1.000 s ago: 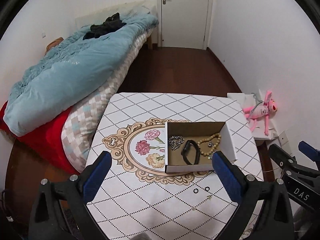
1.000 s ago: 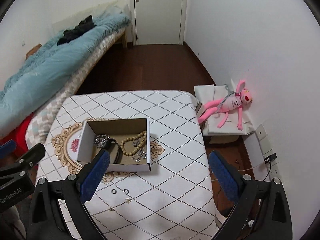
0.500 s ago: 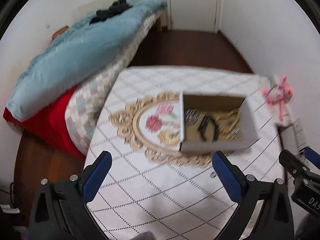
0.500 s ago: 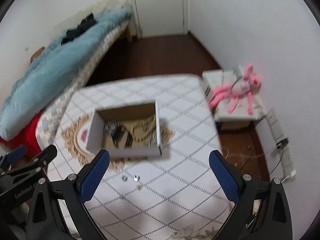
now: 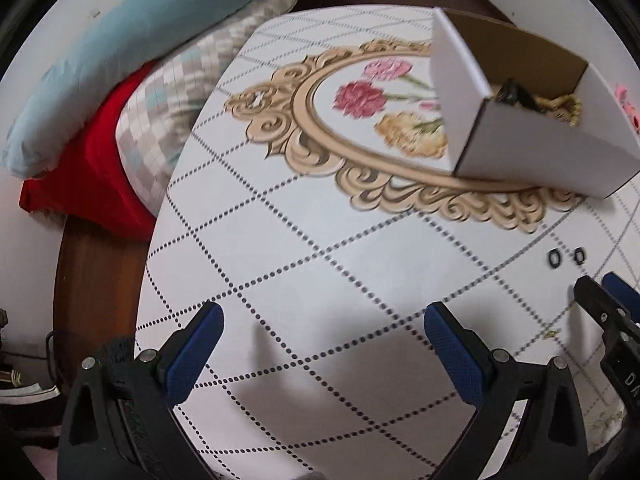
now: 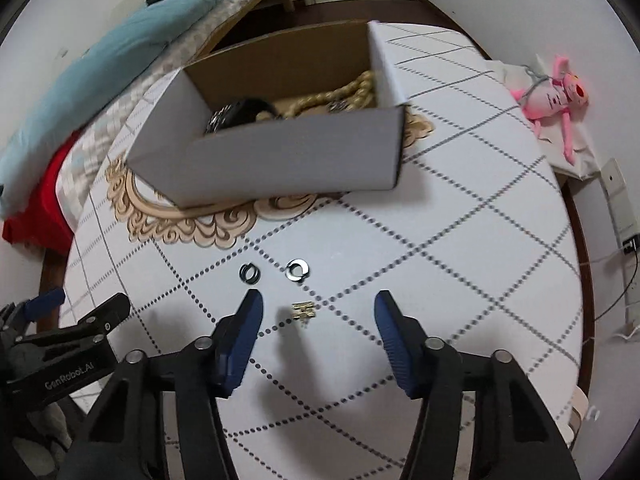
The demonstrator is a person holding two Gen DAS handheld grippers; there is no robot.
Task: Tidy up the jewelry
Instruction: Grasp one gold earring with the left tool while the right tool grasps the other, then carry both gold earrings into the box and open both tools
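The left tool point(image 5: 320, 340) hangs over a bare stretch of the table point(image 5: 304, 248), its blue pads set wide apart with nothing between them. Ahead and to its right stands the white cardboard box point(image 6: 280, 156), open-topped, on the gold floral print. Inside it lie a dark band point(image 6: 244, 110), a string of tan wooden beads point(image 6: 352, 88) and some silvery pieces too blurred to name, so most of the jewelry appears to be put away.

Three small things remain loose on the table in front of the box: a dark ring point(image 6: 249, 272), a silver ring point(image 6: 296, 269) just beside it, and a small gold piece point(image 6: 303, 310), likely an earring, nearer the camera. The right tool point(image 6: 318, 316) is low over the table, its pads moderately spread and gripping nothing, with the gold piece lying between the tips but untouched. By my reading, that piece is the next pick, then both rings, each to go in the box.
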